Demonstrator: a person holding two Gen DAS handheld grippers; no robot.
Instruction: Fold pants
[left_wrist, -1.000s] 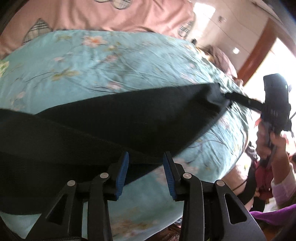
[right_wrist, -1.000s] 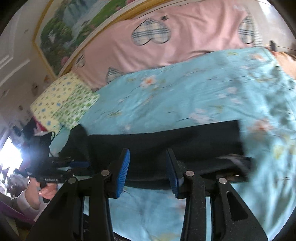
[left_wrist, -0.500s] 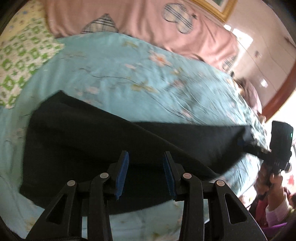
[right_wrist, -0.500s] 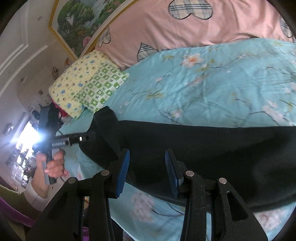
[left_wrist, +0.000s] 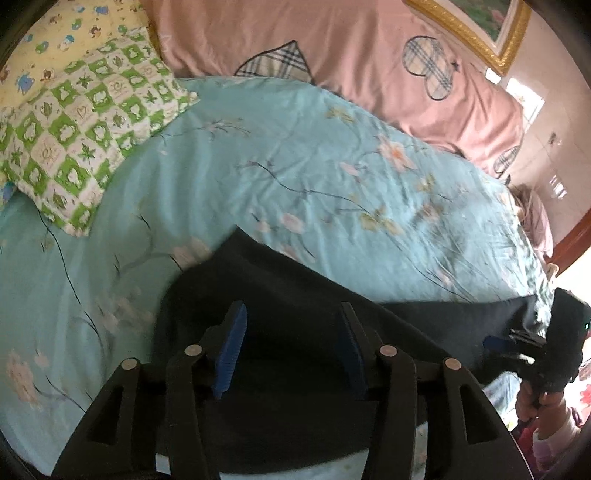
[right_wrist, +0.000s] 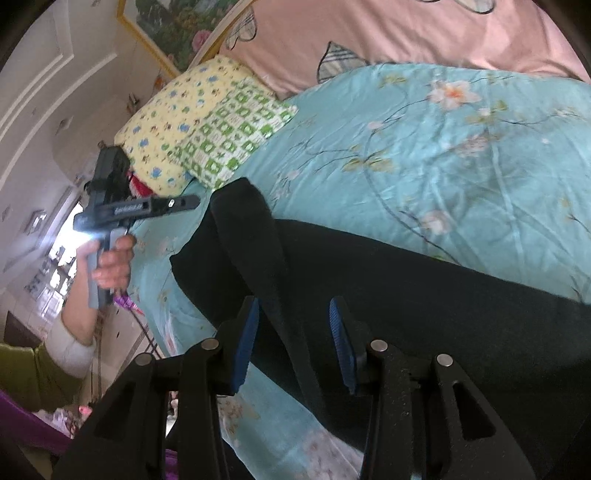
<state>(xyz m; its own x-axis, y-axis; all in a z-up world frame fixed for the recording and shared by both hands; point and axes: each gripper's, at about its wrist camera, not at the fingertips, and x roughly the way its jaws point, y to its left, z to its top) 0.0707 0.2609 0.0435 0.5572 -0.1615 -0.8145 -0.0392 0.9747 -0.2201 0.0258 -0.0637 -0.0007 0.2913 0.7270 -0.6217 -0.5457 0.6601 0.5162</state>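
Black pants (left_wrist: 303, 295) on a turquoise floral bedspread (left_wrist: 295, 147), green-checked pillow (left_wrist: 85, 129), seemingly pink plaid-patched quilt (left_wrist: 351, 55).

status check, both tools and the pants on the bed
Left tool jaws opening, nothing pinched. Right tool open, clear of cloth. Black pants lie stretched across the floral bedspread, one end doubled over. Nothing in the way.
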